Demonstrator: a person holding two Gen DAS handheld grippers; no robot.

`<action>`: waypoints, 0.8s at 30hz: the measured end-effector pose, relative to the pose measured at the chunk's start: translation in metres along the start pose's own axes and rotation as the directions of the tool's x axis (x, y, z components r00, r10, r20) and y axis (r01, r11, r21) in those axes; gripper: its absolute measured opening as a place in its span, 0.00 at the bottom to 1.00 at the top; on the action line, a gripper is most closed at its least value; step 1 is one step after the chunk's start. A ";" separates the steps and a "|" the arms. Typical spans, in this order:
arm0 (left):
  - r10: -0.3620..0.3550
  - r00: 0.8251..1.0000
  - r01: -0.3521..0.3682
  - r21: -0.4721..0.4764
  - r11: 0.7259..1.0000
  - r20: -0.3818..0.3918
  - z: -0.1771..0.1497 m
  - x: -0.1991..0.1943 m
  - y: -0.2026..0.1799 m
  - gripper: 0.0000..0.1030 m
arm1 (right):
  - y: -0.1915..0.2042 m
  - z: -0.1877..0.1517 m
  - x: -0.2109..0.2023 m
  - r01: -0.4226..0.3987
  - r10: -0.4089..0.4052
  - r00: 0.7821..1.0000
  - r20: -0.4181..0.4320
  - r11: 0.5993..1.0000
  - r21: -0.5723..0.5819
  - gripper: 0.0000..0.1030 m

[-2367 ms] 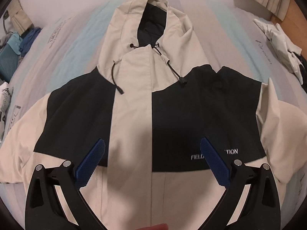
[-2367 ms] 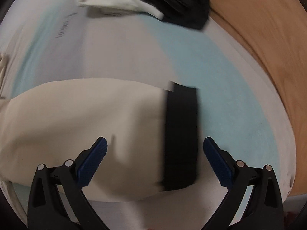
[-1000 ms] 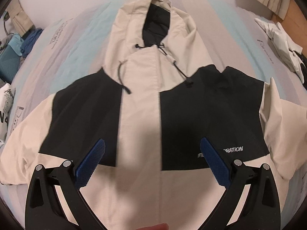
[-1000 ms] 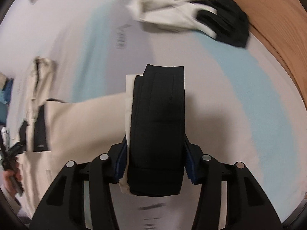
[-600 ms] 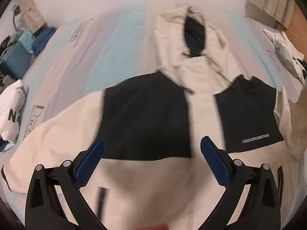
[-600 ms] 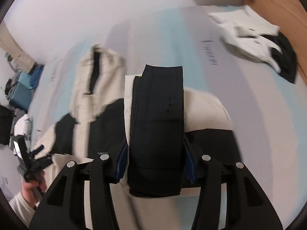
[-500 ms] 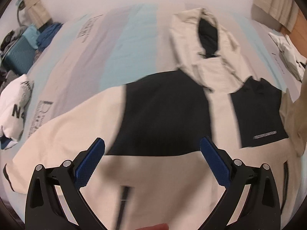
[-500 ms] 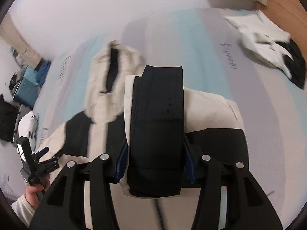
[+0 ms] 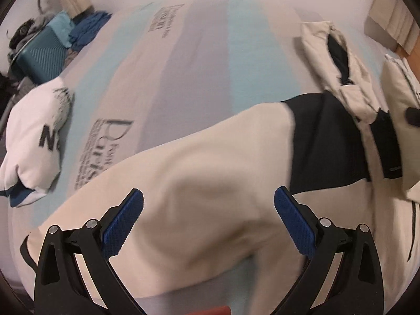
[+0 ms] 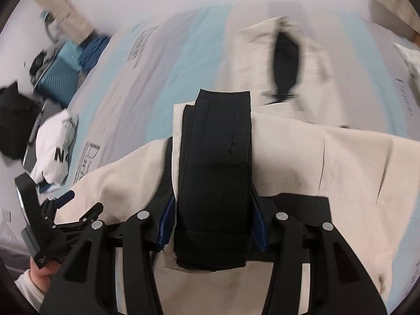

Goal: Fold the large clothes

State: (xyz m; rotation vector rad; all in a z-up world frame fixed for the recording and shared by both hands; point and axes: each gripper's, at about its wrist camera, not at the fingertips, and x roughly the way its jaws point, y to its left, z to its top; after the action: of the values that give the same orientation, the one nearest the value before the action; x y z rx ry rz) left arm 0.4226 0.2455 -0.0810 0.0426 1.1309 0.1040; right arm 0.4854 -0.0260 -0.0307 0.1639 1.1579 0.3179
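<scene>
Crosswise on the bed [image 9: 199, 60] lies the jacket [image 9: 210, 183], hood [image 10: 286, 52] far right. The right gripper [image 10: 212, 218] clamps one sleeve's black cuff [image 10: 215, 162] above the jacket's body. The left gripper [image 9: 208, 218], jaws wide and empty, hangs over the other sleeve [image 9: 162, 197], whose long axis runs down-left to its cuff, so the left hand looks nearer that one.

A home bedroom: a wide bed under a pale blue-and-grey striped printed sheet [image 9: 199, 60], a teal ribbed hard-shell suitcase [image 9: 39, 55] and heaped loose clothes [image 9: 86, 30] beside it.
</scene>
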 end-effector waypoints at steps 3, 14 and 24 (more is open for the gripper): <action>0.010 1.000 -0.010 -0.036 0.999 -0.015 -0.009 0.005 0.034 0.94 | 0.038 -0.003 0.035 0.035 -0.037 0.999 -0.031 0.997 -0.063 0.45; 0.050 0.997 -0.057 -0.121 0.991 -0.059 -0.056 0.006 0.133 0.94 | 0.070 -0.023 0.110 0.113 -0.126 0.982 -0.138 0.989 -0.098 0.70; 0.111 0.989 -0.134 -0.275 0.952 -0.099 -0.123 -0.008 0.209 0.94 | 0.131 -0.037 0.103 -0.043 0.031 0.988 -0.150 0.996 -0.078 0.77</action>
State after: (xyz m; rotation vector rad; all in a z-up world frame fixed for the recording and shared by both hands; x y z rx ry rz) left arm 0.2955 0.4503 -0.1083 -0.1460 1.1865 0.3798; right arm 0.4677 0.1302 -0.0974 0.0917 1.2880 0.4148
